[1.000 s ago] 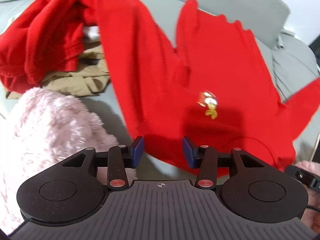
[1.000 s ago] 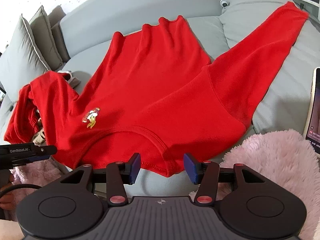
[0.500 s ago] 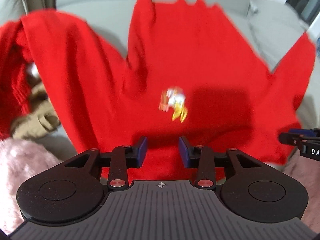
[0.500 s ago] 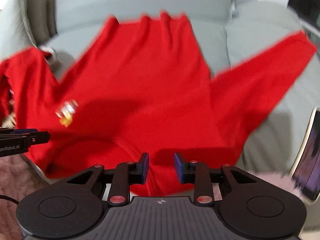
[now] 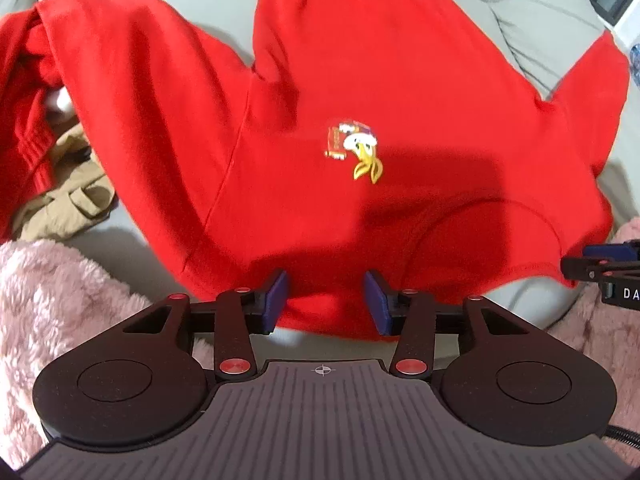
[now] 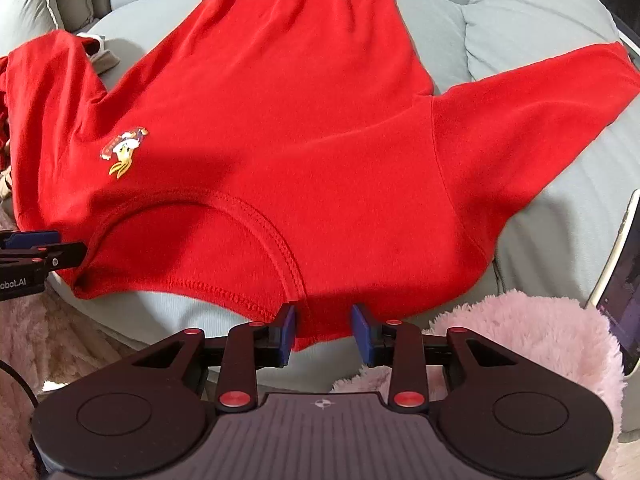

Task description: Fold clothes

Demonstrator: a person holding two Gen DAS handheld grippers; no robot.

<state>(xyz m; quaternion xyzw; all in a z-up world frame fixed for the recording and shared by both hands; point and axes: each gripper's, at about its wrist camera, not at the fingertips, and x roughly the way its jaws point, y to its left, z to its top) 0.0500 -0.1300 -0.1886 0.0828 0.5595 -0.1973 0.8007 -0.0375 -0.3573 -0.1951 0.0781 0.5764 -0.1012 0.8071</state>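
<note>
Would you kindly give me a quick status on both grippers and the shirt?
Left gripper open, just opened wider, red shirt edge between. Right gripper open over shoulder edge. Shirt flat on sofa. Clothes pile beside.

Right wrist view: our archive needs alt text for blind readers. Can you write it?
A red sweatshirt lies spread front-up on a grey sofa, neckline nearest the camera. The open right gripper straddles the shoulder edge beside the collar, its jaws having just opened slightly. The left gripper shows at the left edge.
</note>
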